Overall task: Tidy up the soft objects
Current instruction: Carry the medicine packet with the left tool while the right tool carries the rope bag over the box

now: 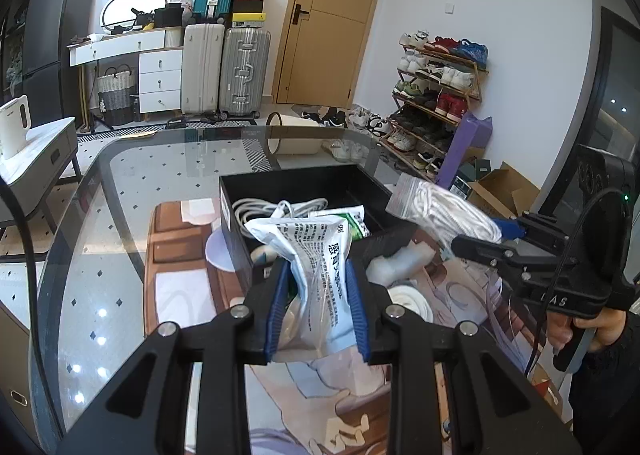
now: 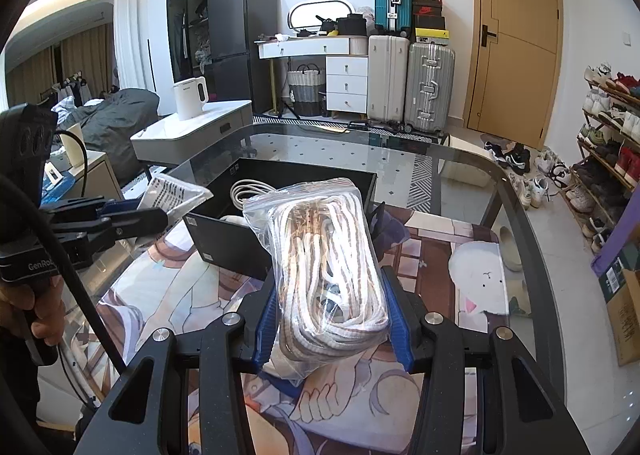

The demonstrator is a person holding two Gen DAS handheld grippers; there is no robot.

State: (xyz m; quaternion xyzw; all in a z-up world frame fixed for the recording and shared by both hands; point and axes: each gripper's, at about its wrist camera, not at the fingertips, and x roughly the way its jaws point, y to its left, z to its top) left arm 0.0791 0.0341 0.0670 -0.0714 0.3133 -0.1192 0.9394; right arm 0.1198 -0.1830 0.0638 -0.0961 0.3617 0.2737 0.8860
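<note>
Your left tool point(image 1: 316, 307) is clenching a printed white packet point(image 1: 316, 255) just before the black box point(image 1: 304, 191); your right tool point(image 2: 330, 315) is gripping a bagged rope coil point(image 2: 328, 255) beside that box, above the counter point(image 2: 460, 175).

Clamped in the black left gripper point(image 1: 316, 307) with blue ribbed pads, the soft white plastic pouch point(image 1: 320, 275) carries dark printed characters and a green patch; the black right gripper point(image 2: 330, 323), blue-padded too, pinches a clear zip bag of white rope flecked with tan point(image 2: 328, 267). Ahead of both tools, the open black rectangular box point(image 1: 240, 223) holds a pale grey coiled cable point(image 1: 256, 207). Beneath them lies a cartoon-printed mat in brown, cream and lilac point(image 2: 460, 255) on the smoky grey glass table point(image 1: 168, 151)
</note>
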